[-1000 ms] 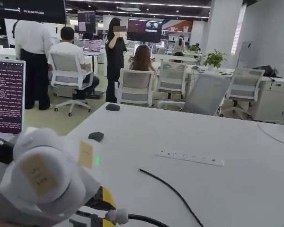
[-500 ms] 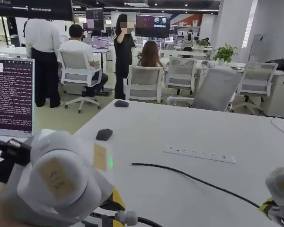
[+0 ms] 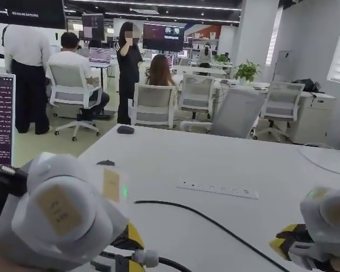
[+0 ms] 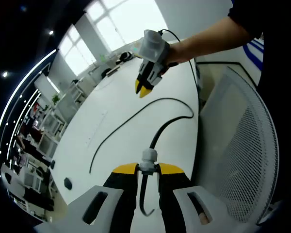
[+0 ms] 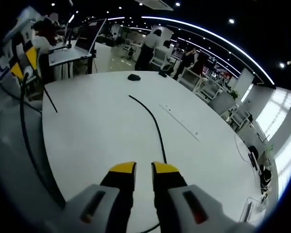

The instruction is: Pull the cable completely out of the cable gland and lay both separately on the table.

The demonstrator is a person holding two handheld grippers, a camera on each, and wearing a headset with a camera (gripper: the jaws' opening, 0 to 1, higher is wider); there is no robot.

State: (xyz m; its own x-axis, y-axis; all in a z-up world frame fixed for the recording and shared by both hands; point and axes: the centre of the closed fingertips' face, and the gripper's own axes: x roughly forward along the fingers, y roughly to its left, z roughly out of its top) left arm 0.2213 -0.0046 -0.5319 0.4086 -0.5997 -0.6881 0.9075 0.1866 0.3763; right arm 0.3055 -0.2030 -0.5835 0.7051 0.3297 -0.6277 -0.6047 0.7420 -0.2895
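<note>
At table (image 4: pixel 111 116) edge, left tool (image 4: pixel 148 169) clamps cable gland (image 4: pixel 149 156); right tool (image 5: pixel 144 169) slightly parted.

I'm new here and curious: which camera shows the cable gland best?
The left gripper view: the cable gland sits close up, clamped in the left gripper. The head view catches it at the bottom edge; in the right gripper view it is too small to tell.

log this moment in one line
left gripper shut on cable gland | cable threaded through gland, trailing across table | right gripper open, empty, cable ahead | cable not yet pulled out
</note>
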